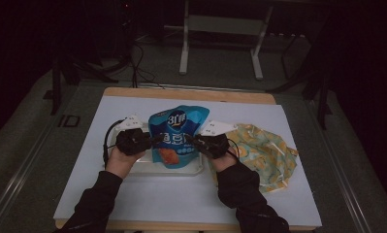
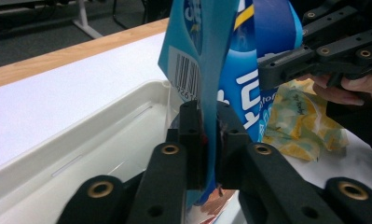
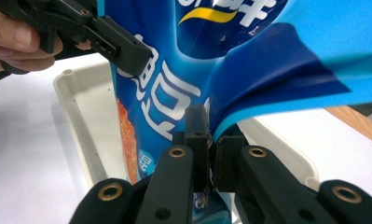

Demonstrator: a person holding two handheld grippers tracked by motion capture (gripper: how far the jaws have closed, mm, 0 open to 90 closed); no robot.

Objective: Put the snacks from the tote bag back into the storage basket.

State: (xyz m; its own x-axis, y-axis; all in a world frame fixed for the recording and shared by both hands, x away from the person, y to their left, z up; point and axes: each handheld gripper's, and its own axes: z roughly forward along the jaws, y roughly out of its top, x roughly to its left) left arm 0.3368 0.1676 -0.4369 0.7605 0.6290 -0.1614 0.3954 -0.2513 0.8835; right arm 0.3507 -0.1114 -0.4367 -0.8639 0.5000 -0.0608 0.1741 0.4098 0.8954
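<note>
We see the left gripper (image 2: 207, 140) with its jaws pressed together on the side edge of a blue snack bag (image 1: 177, 136), the thin film pinched flat between the black pads. The right gripper (image 3: 210, 154) is clamped the same way on the bag's opposite edge, where the blue film folds and bulges just above the jaws. In the high view the left gripper (image 1: 154, 140) and the right gripper (image 1: 190, 140) meet the bag from either side, each held in a hand with a dark sleeve.

The bag stands upright over a shallow white tray (image 1: 147, 167), its lower end down in the tray. The tray sits on a white sheet (image 1: 181, 194) covering a wooden table (image 1: 191, 94). A crumpled yellow patterned bag (image 1: 266, 153) lies just right of the right hand, close beside the tray. Left of the tray and in front of it the sheet is bare, with open room up to its edges.
</note>
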